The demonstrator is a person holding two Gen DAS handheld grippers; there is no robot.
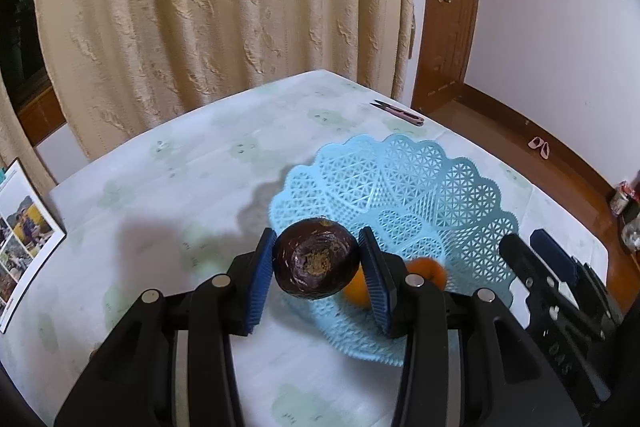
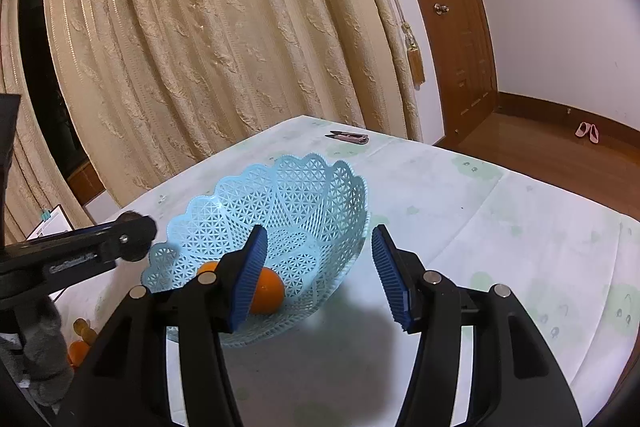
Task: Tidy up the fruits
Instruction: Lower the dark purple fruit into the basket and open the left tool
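Note:
My left gripper [image 1: 316, 263] is shut on a dark purple round fruit [image 1: 316, 261] and holds it above the near left rim of the light blue lattice basket [image 1: 420, 187]. Two oranges [image 1: 428, 273] lie in the basket, partly hidden by the fingers. In the right wrist view my right gripper [image 2: 320, 267] is open and empty, just in front of the basket [image 2: 304, 195]; an orange [image 2: 267, 290] shows behind its left pad. The left gripper [image 2: 132, 239] enters from the left there. More small fruits [image 2: 80, 343] lie at the lower left.
Small pink-handled snips [image 1: 400, 111] lie near the table's far edge, also in the right wrist view [image 2: 349, 137]. A photo sheet [image 1: 24, 239] lies at the table's left. Cream curtains hang behind. Wooden floor and door are at the right.

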